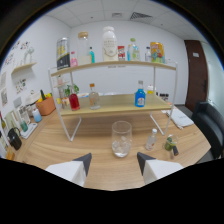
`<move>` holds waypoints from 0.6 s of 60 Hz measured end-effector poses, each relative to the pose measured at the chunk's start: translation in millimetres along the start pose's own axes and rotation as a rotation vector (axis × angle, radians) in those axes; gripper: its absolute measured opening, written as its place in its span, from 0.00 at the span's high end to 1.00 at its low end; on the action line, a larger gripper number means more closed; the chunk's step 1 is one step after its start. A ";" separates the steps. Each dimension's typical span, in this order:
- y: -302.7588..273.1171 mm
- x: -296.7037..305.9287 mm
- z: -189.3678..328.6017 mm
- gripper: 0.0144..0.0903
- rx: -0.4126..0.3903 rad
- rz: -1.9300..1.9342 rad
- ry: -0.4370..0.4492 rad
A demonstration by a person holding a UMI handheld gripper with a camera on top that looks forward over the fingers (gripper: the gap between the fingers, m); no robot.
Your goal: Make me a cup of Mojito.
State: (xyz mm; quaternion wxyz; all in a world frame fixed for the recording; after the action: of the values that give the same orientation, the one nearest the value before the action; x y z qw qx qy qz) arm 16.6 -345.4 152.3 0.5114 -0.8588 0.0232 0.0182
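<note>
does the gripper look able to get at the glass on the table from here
Probably yes. The gripper is open, and the glass stands just ahead of its fingers on the table with nothing between them. The small bottle stands off to one side.

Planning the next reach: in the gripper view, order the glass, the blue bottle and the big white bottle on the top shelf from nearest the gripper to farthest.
1. Glass, on the table just ahead of the open gripper.
2. Blue bottle, lower shelf, right.
3. Big white bottle, top shelf, centre.
</note>
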 end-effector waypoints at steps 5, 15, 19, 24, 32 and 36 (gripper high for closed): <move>-36.1 -28.9 -11.2 0.07 0.048 0.003 -0.015; -125.9 -88.6 -33.6 0.06 0.151 -0.014 -0.034; -160.7 -112.5 -38.1 0.07 0.192 -0.041 -0.034; -197.5 -141.5 -35.3 0.07 0.231 -0.057 -0.056; -243.2 -177.7 -21.5 0.05 0.276 -0.071 -0.087; -261.1 -187.9 -9.0 0.05 0.287 -0.060 -0.098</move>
State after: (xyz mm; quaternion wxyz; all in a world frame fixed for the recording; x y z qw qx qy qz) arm -155.6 -225.0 396.1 0.6297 -0.7753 -0.0253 0.0414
